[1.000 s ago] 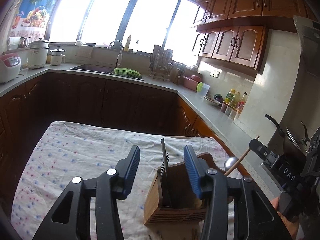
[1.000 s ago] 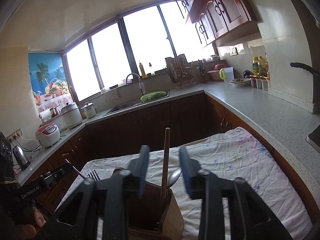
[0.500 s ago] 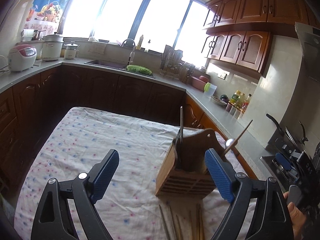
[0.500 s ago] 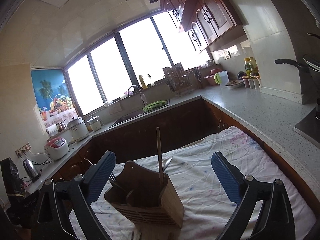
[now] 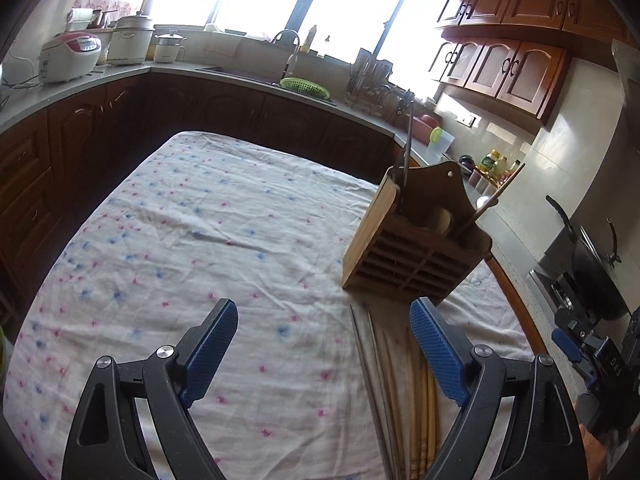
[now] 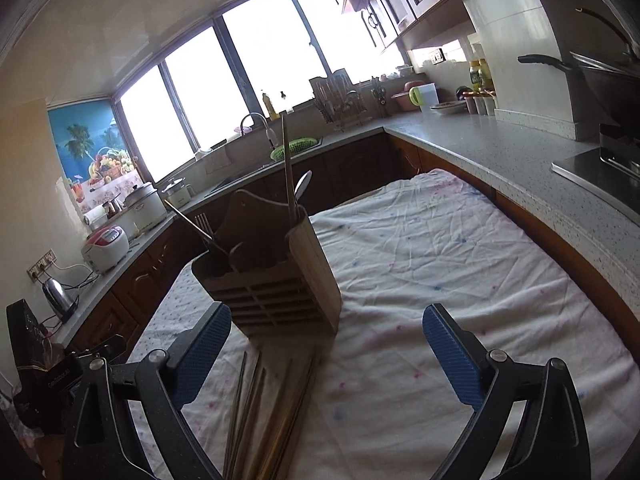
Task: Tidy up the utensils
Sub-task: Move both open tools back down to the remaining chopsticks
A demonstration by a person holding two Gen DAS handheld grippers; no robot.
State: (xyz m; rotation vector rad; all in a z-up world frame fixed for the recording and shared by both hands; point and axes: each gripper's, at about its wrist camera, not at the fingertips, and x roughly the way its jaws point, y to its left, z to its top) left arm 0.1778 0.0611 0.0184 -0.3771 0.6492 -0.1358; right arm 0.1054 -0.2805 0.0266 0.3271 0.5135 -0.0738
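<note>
A wooden utensil holder (image 5: 416, 248) stands on the cloth-covered table; it also shows in the right wrist view (image 6: 272, 280). It holds a fork (image 6: 206, 224), a spoon (image 6: 302, 188) and a wooden chopstick (image 6: 287, 168). Several chopsticks (image 5: 400, 384), metal and wooden, lie loose on the cloth in front of the holder; they also show in the right wrist view (image 6: 272, 408). My left gripper (image 5: 324, 352) is open and empty, near the loose chopsticks. My right gripper (image 6: 326, 354) is open and empty, above them.
The table carries a white cloth with blue and pink dots (image 5: 180, 248). Grey counters (image 6: 520, 152) and dark cabinets surround it. A sink with a green basket (image 5: 306, 88), rice cookers (image 5: 70, 56) and a stove with a wok (image 5: 596, 272) stand around.
Both grippers have opened wide, letting go of the fork and the chopstick in the holder, and have pulled back and tilted down. The loose chopsticks on the cloth have come into view.
</note>
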